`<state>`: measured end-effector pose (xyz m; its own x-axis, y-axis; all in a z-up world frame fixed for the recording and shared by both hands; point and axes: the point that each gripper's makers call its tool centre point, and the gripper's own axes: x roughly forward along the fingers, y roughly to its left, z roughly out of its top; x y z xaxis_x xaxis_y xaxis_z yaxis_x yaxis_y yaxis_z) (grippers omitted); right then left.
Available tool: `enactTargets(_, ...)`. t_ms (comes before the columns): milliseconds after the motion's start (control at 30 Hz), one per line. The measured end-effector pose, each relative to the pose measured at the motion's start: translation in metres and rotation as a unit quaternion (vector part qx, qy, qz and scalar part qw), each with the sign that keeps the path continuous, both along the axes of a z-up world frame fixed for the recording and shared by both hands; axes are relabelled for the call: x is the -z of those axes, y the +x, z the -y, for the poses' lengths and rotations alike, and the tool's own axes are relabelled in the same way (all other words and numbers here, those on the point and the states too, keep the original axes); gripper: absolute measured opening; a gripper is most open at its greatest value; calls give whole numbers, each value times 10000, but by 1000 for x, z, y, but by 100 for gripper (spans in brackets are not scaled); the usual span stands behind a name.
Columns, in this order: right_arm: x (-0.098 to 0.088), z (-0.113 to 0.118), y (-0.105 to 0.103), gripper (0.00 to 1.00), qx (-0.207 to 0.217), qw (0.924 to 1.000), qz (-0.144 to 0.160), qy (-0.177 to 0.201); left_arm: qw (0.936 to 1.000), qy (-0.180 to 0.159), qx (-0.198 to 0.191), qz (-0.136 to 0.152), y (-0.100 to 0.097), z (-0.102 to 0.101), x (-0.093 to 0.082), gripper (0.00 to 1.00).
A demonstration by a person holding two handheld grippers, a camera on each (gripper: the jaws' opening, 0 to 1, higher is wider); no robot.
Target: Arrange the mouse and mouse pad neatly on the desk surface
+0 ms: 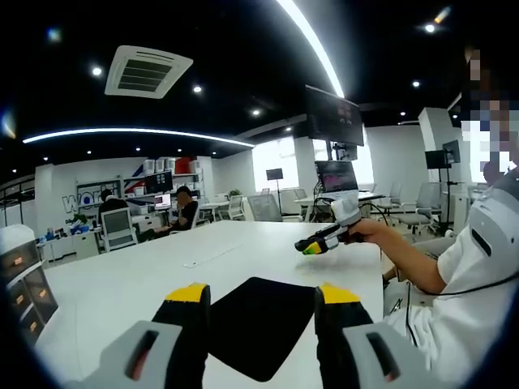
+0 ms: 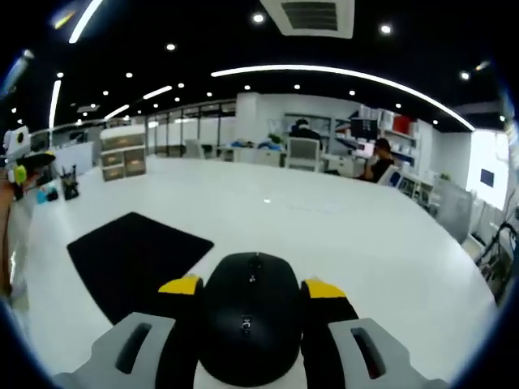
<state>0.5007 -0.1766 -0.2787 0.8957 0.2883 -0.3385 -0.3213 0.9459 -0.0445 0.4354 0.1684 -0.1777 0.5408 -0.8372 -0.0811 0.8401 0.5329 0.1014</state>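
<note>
We hold the mouse, and the pad waits on the desk.

Our right claw (image 2: 251,285) squeezes the small, smooth, hard black mouse (image 2: 247,316) by its sides. Our left claw (image 1: 259,293) hangs spread over the thin, floppy black mouse pad (image 1: 258,324), which lies flat on the white desk (image 1: 130,284).

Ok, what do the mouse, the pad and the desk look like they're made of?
Mouse: probably plastic, black, a soft sheen on its shell. Pad: likely fabric or foam, flat matte black with no glare. Desk: smooth white top, perhaps laminate, faintly reflecting the ceiling lights.
</note>
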Motion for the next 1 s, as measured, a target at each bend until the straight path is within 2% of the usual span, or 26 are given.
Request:
enactTargets(267,-27,-19,-12,45,-235,9993,289,-38,10000,-4,-6,1,-1,1,0,52)
enactTargets(433,-36,-36,-20,45,-515,9980,371,69,10000,14,-6,-1,-1,1,1,52)
enactTargets(733,-32,-45,-20,45,-615,9975,325,105,10000,-38,-9,19,-1,0,-2,52)
enactTargets(1000,-28,-61,-18,45,-728,9968,313,55,10000,-15,-5,1,0,0,0,52)
